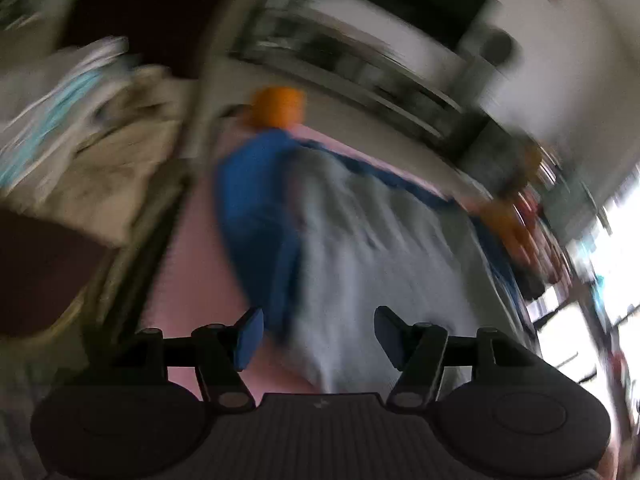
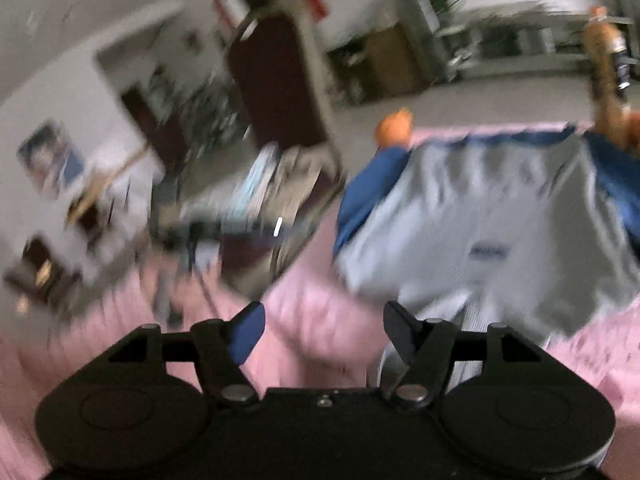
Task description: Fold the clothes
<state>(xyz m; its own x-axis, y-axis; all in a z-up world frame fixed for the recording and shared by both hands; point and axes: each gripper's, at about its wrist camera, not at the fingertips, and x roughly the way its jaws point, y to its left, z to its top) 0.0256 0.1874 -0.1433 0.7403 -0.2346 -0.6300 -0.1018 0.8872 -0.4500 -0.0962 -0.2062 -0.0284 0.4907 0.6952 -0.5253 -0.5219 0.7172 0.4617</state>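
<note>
A light grey top (image 1: 360, 240) with blue sleeves (image 1: 256, 208) and orange cuffs (image 1: 276, 106) lies spread on a pink cover (image 1: 192, 264). My left gripper (image 1: 319, 334) hovers over its near hem, jaws apart, nothing between the pads. In the right wrist view the same grey top (image 2: 488, 216) lies ahead and to the right on the pink cover (image 2: 312, 312), one blue sleeve (image 2: 368, 188) ending in an orange cuff (image 2: 394, 126). My right gripper (image 2: 324, 334) is open above the cover, left of the top's lower edge, holding nothing. Both views are blurred.
A heap of pale clothes (image 1: 100, 140) lies left of the pink cover, seen also as a pile (image 2: 264, 188) in the right wrist view. A dark wooden door (image 2: 272, 84) and shelving (image 2: 400, 60) stand beyond. Bright windows (image 1: 612, 248) are at the right.
</note>
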